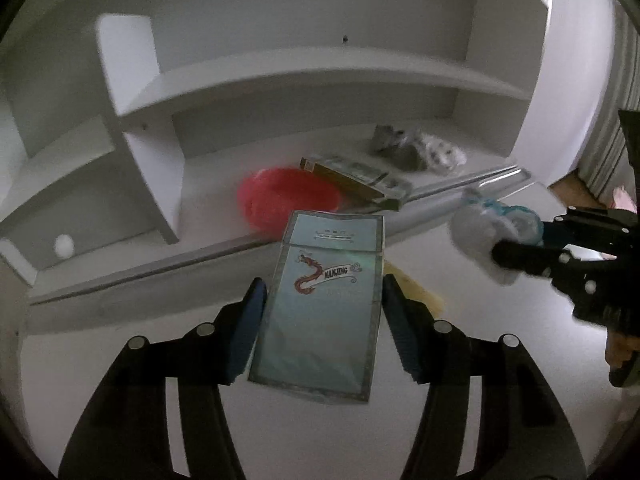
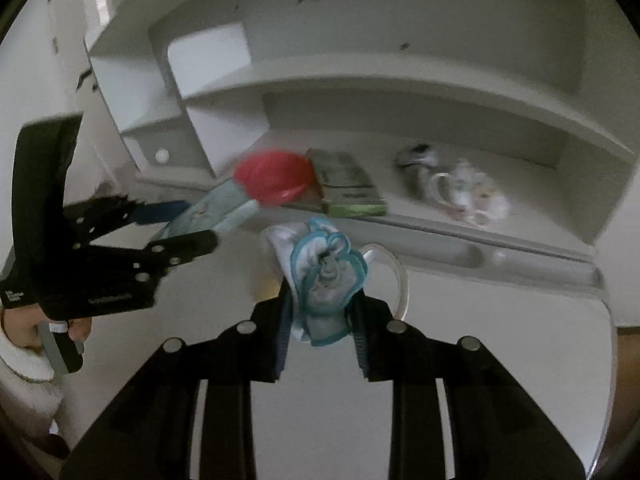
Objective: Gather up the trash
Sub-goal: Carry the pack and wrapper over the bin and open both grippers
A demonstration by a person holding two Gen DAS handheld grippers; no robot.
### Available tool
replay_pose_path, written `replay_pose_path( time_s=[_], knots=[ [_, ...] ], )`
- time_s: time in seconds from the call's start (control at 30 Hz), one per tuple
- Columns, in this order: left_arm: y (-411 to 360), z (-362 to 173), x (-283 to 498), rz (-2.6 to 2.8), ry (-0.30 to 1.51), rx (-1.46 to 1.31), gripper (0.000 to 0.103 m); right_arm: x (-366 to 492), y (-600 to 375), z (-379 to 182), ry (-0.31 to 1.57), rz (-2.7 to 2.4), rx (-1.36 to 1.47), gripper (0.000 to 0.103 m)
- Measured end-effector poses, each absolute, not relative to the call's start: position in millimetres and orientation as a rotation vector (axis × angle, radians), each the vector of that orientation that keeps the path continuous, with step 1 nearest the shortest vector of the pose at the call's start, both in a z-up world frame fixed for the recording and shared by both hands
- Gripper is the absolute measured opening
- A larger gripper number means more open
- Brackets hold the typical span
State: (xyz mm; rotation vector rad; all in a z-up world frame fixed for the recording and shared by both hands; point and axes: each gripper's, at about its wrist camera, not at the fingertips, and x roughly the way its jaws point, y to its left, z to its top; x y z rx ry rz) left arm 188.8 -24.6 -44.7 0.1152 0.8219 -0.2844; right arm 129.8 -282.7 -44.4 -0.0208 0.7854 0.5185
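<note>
Jaws first: our left gripper [image 1: 322,320] has its two blue-padded jaws set on either side of a pale blue cigarette pack [image 1: 320,304], the pads against its long edges, so we read that as a grip, with the pack lifted off the white tabletop [image 1: 120,320]. The pack carries a red dragon and the word NANJING, its flip-top end pointing away from us. From the right wrist view we see the same pack [image 2: 208,216] sticking out between the jaws at the left, and a hand [image 2: 24,332] in a fluffy white cuff wrapped round the handle below.

Over to our right gripper [image 2: 322,312]: jaws closed tight on a crumpled white cloth with blue trim [image 2: 324,276], bunched up between the pads and bulging out above them. In the left wrist view that bundle [image 1: 484,236] hangs at the right edge, clear of the tabletop.

Behind both, on the lower shelf [image 1: 320,76] of the white unit, we have a red plastic bag [image 1: 288,200], a greenish carton [image 1: 356,176] touching it, and further right a blurred heap of grey and white wrappers [image 1: 416,150]. A yellowish scrap [image 1: 420,292] lies on the tabletop just beyond the left gripper's right jaw. A small white knob [image 1: 64,246] shows low on the unit's left side.
</note>
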Motion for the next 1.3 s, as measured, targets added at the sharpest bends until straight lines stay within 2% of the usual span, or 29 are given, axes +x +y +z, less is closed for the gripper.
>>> replay_pose_path(
  time_s=[0.3, 0.5, 0.87, 1.1, 1.3],
  knots=[
    [-19, -61, 139, -0.259, 0.879, -0.021, 0.058, 71, -343, -77, 0.840, 0.471, 0.186, 0.027],
    [-28, -68, 129, -0.261, 0.881, -0.031, 0.057, 45, -341, -77, 0.774, 0.398, 0.110, 0.027],
    [-54, -60, 114, -0.302, 0.888, 0.005, 0.057, 30, -360, -79, 0.746, 0.393, 0.187, 0.027],
    [-129, -30, 95, -0.441, 0.826, 0.080, 0.057, -1, -416, -48, 0.660, 0.372, 0.245, 0.027],
    [-255, -17, 58, -0.706, 0.774, 0.189, 0.057, -52, -536, -23, 0.643, 0.248, 0.380, 0.027]
  ],
)
